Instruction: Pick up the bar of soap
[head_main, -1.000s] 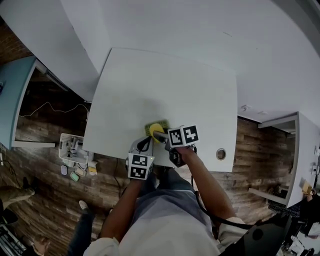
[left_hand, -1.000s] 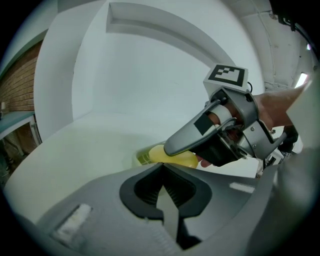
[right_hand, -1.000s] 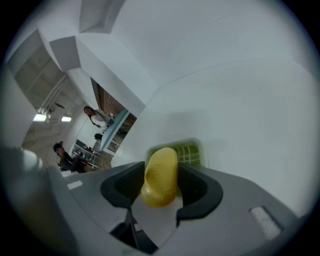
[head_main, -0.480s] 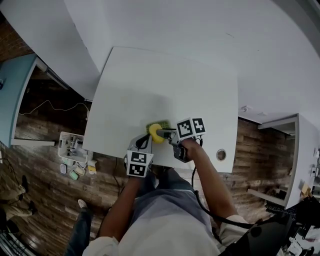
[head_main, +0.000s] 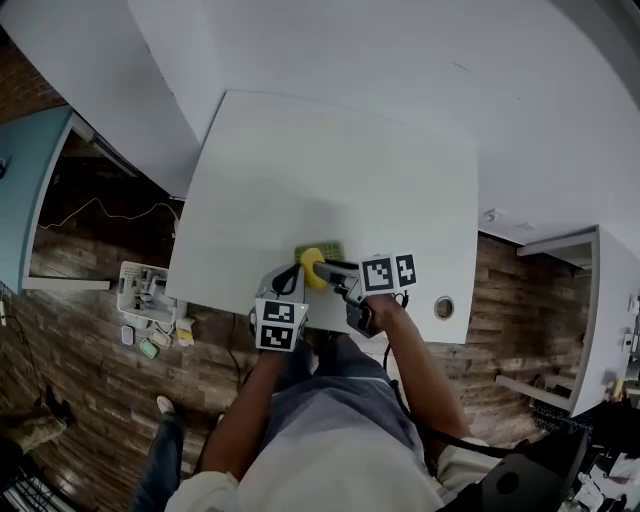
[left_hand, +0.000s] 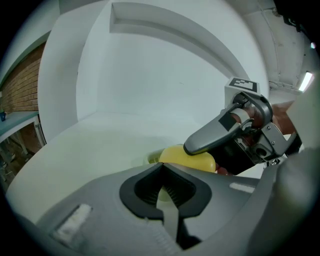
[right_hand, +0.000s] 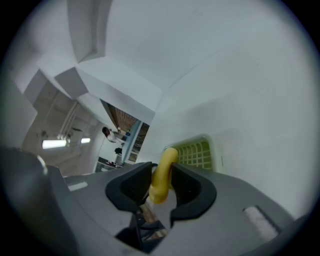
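The yellow bar of soap (head_main: 313, 268) stands on edge between the jaws of my right gripper (head_main: 322, 268), just over a green grid soap dish (head_main: 331, 247) near the table's front edge. In the right gripper view the soap (right_hand: 162, 172) fills the gap of the right gripper (right_hand: 161, 187). The jaws are closing, both pads touch the soap, and the dish (right_hand: 197, 152) lies behind. My left gripper (head_main: 285, 285) sits beside it on the left, shut and empty. The left gripper view shows the soap (left_hand: 192, 159) under a jaw of the right gripper (left_hand: 220, 132).
The white table (head_main: 330, 160) stretches away behind the dish. A round cable hole (head_main: 443, 308) lies at its front right corner. On the wooden floor to the left stands a wire basket (head_main: 145, 293). Another white desk (head_main: 600, 320) is at far right.
The right gripper's marker cube has swung to the right and slightly toward me, and its jaws have come in around the soap. The left gripper has barely moved.
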